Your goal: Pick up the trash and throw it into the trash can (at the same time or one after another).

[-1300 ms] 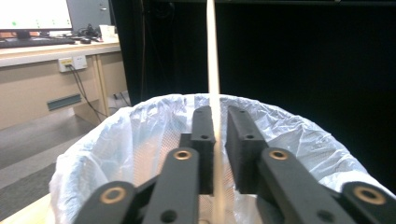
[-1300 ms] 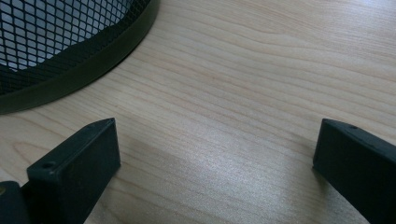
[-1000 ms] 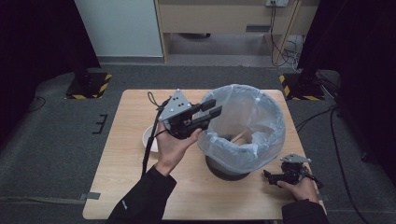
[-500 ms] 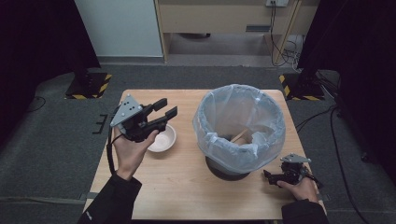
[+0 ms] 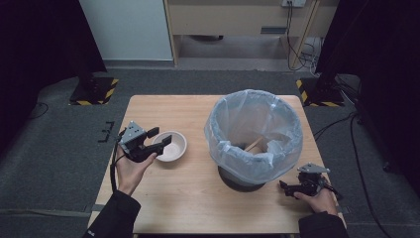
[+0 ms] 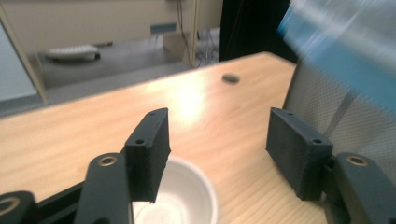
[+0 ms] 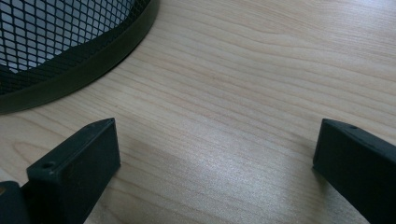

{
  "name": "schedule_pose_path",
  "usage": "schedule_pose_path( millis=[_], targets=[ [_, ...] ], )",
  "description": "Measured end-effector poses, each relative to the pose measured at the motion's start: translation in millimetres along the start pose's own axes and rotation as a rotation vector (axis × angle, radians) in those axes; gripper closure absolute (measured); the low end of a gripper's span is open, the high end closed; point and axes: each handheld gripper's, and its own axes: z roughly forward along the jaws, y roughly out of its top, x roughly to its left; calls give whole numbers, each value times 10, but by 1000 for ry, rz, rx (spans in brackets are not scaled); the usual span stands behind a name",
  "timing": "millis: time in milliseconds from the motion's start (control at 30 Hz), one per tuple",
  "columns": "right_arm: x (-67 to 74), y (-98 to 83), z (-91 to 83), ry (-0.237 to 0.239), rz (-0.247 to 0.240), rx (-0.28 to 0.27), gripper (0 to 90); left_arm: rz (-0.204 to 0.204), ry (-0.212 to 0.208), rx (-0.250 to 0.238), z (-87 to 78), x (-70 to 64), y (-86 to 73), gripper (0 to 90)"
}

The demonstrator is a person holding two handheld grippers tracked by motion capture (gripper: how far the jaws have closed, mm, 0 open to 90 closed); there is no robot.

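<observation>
High view and both gripper views of a tabletop clearing scene. The left gripper (image 5: 161,138) hangs at the near rim of a small white bowl (image 5: 171,147); its jaws have just been opening and stand wide apart with nothing between them, one pad over the bowl's edge in the left gripper view, the other out over bare wood. The spread suggests the jaws are set to straddle the bowl's wall rather than its whole width. The bowl (image 6: 180,196) lies directly below and ahead of these jaws, upright and apparently empty. Beyond the bowl, farther along the gripper's line, stands the mesh bin (image 5: 253,131) with its clear plastic liner, a likely destination for whatever is lifted; a few scraps lie inside. The right gripper (image 5: 286,188) rests low on the table (image 5: 198,198), jaws wide and empty, the bin's dark base (image 7: 70,65) just ahead to one side. Open wood surrounds the bowl on all sides; the table edge lies near behind the left hand (image 5: 130,171).
</observation>
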Motion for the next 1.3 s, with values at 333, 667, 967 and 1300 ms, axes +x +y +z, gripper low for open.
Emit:
schedule_pose_path(
  millis=[333,667,967,1300],
  targets=[
    [0,0,0,0,0,0,8,1,38,129,213,146,-383,323],
    [0,0,0,0,0,0,8,43,12,228,451,110,-588,317],
    [0,0,0,0,0,0,8,54,2,293,560,113,-713,323],
    [0,0,0,0,0,0,8,70,-32,343,643,61,-770,370]
  ],
)
